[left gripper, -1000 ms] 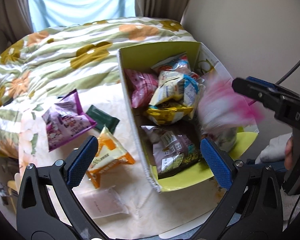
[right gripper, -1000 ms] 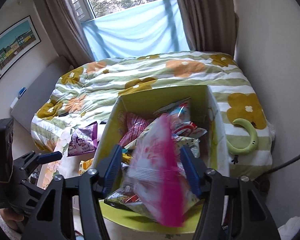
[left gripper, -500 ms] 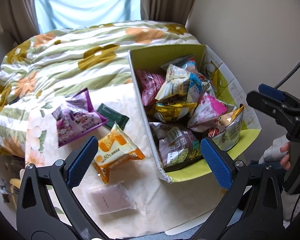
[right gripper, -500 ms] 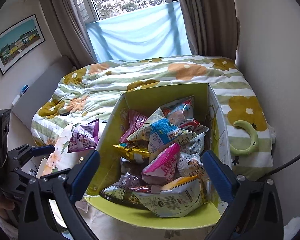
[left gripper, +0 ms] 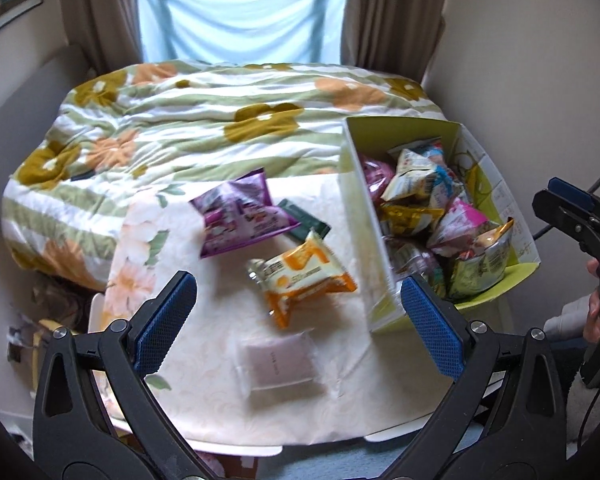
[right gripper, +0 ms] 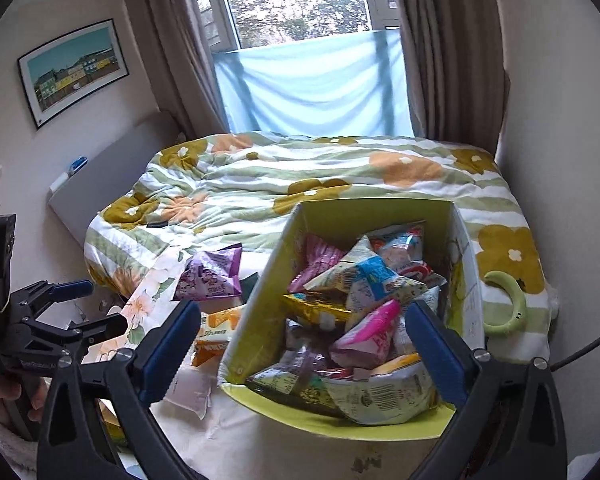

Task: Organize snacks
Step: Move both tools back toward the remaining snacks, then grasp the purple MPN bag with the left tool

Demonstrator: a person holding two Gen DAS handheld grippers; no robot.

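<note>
Tablecloth (left gripper: 220, 392): yellow-green box (right gripper: 260, 320) heaped with crinkled snack packets (right gripper: 364, 332); both jaws released

The yellow-green cardboard box (right gripper: 260, 312) at lower right looks matt, its crinkled foil and plastic snack packets (right gripper: 364, 292) glossy. At centre, the purple plastic pouch (left gripper: 240, 216) shines on smooth cream patterned cloth (left gripper: 204, 380); the quilted floral bedspread (left gripper: 188, 120) above is soft, matt fabric.
</note>
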